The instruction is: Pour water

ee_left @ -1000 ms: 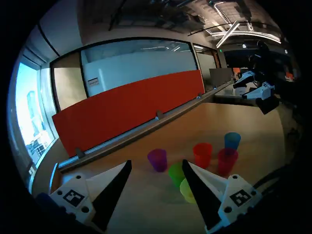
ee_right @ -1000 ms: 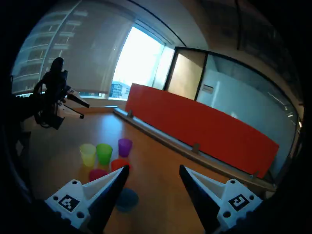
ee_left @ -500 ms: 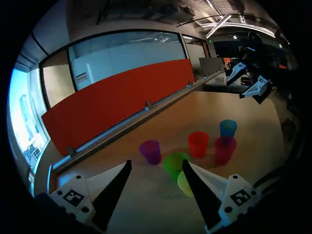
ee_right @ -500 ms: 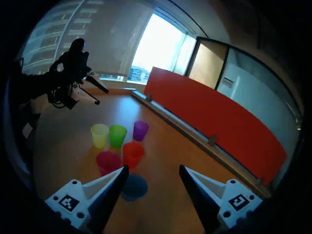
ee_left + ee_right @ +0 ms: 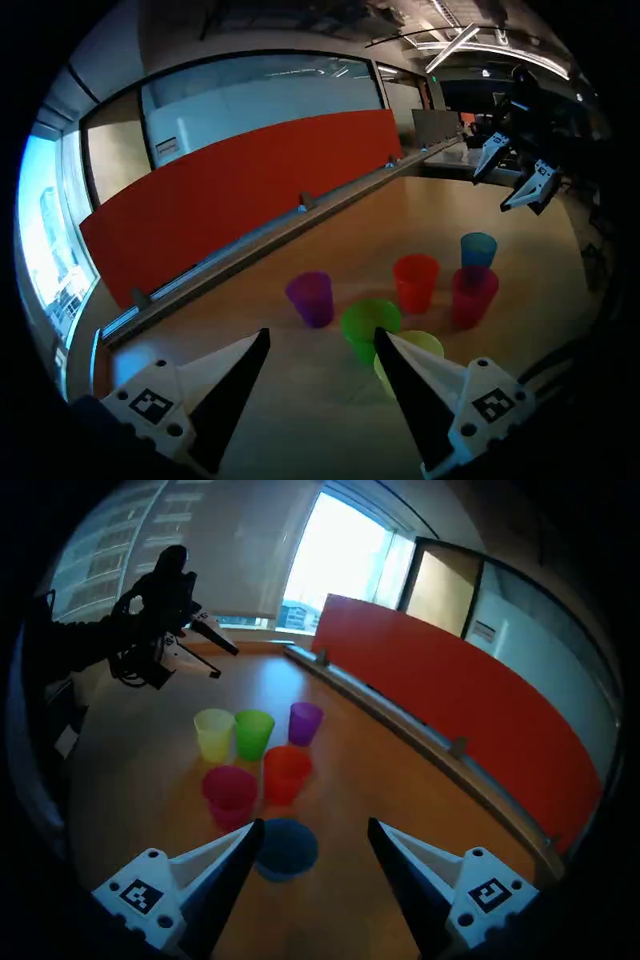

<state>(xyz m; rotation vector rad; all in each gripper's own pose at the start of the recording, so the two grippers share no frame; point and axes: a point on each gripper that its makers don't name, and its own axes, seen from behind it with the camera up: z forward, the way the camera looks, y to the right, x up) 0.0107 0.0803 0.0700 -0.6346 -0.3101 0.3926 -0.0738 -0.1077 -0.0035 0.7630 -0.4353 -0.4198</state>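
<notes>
Several coloured plastic cups stand clustered on a wooden table [image 5: 400, 210]. In the left gripper view the purple cup [image 5: 310, 298], green cup [image 5: 368, 324] and yellow cup [image 5: 418, 346] are nearest, with the orange cup [image 5: 416, 282], pink cup [image 5: 474, 296] and blue cup [image 5: 478, 250] beyond. My left gripper [image 5: 320, 334] is open and empty, just short of them. In the right gripper view the blue cup [image 5: 286, 850] sits low between my open, empty right gripper [image 5: 314, 824] fingers, untouched. The pink cup [image 5: 230, 797], orange cup [image 5: 286, 773], yellow cup [image 5: 214, 734], green cup [image 5: 254, 733] and purple cup [image 5: 305, 722] lie farther off.
An orange partition panel [image 5: 240, 192] with a metal rail [image 5: 264, 244] runs along the table's far edge. The other gripper hangs above the table in each view: the right one [image 5: 520, 172], the left one [image 5: 200, 644] with a dark sleeve behind it. A bright window [image 5: 344, 568] lies beyond.
Both grippers have come closer to the cups. In the right gripper view the cluster has slid up and the blue cup now lies between the finger bases.
</notes>
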